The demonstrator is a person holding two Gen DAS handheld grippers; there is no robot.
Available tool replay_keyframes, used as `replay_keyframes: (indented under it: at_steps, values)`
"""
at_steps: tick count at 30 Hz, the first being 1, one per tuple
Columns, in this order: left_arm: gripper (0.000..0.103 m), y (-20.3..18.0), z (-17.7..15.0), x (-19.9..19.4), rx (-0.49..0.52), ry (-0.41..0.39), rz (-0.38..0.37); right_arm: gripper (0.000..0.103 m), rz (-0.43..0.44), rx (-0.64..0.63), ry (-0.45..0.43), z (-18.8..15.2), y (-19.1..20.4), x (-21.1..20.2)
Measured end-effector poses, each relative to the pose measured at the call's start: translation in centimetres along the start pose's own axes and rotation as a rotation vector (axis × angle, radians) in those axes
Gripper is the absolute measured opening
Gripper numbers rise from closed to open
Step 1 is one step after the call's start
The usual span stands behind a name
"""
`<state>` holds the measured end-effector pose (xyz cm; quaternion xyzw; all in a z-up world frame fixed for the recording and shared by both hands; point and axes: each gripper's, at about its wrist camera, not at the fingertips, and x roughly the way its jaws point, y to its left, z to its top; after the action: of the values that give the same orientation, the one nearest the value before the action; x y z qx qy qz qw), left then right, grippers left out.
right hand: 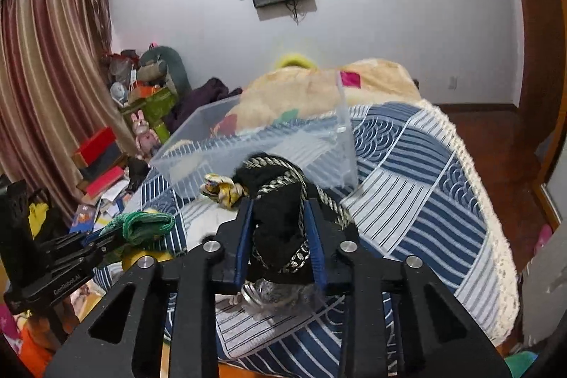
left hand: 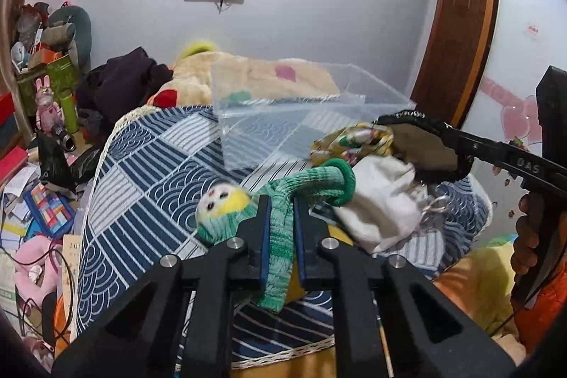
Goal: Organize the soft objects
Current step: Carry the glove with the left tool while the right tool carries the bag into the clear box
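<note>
The left gripper (left hand: 281,218) has its fingers clamped on a green sock (left hand: 280,236) over the bed (left hand: 141,172); the right gripper (right hand: 280,229) pinches a black pouch (right hand: 280,222) just before the clear box (right hand: 198,137), beside a white cloth (left hand: 375,201)

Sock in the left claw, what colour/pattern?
The knitted sock is mottled green and white, with a yellow-and-white cartoon face at one end. It shows best in the left wrist view.
</note>
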<state>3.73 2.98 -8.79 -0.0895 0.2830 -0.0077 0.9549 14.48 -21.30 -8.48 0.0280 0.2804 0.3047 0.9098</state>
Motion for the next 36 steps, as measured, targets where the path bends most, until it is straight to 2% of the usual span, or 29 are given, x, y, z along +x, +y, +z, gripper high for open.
replay_keyframes:
  at_steps: [11,15,18,20,22,23,28,29,30,32,35,36]
  values:
    - [0.005,-0.2,4.6,-1.8,0.012,-0.101,-0.059,0.014,-0.012,-0.036,-0.100,2.0,0.2,-1.5]
    - [0.007,0.0,5.1,-1.0,0.016,-0.054,-0.056,0.014,-0.006,-0.027,-0.126,2.6,0.0,-1.9]
    - [0.025,0.3,4.1,-0.1,-0.003,0.008,-0.075,0.014,-0.001,-0.027,-0.122,2.5,0.0,-1.9]
    - [0.045,0.3,2.9,0.2,-0.008,0.040,-0.088,0.014,-0.001,-0.027,-0.110,2.1,-0.1,-1.6]
    - [0.051,-0.1,2.2,0.5,0.010,0.052,-0.074,0.014,0.002,-0.022,-0.099,1.9,-0.1,-1.4]
    - [0.052,-0.3,1.7,0.8,0.021,0.069,-0.066,0.014,0.003,-0.020,-0.095,1.9,-0.1,-1.3]
    - [0.051,-0.9,0.9,2.7,0.056,0.136,-0.058,0.014,0.012,-0.017,-0.081,1.7,0.0,-1.1]
    - [0.049,-1.0,0.7,3.3,0.062,0.153,-0.050,0.014,0.012,-0.019,-0.080,1.7,0.0,-1.2]
    - [0.045,-0.9,0.6,3.6,0.061,0.162,-0.053,0.014,0.012,-0.019,-0.079,1.7,0.0,-1.1]
    - [0.027,-0.6,0.5,4.0,0.056,0.175,-0.059,0.014,0.013,-0.018,-0.082,2.0,-0.1,-1.2]
    - [0.010,-0.3,0.6,3.8,0.054,0.173,-0.077,0.014,0.014,-0.025,-0.101,2.6,0.0,-1.7]
    - [0.010,-0.3,0.8,3.6,0.055,0.170,-0.081,0.014,0.013,-0.028,-0.109,2.9,0.0,-1.8]
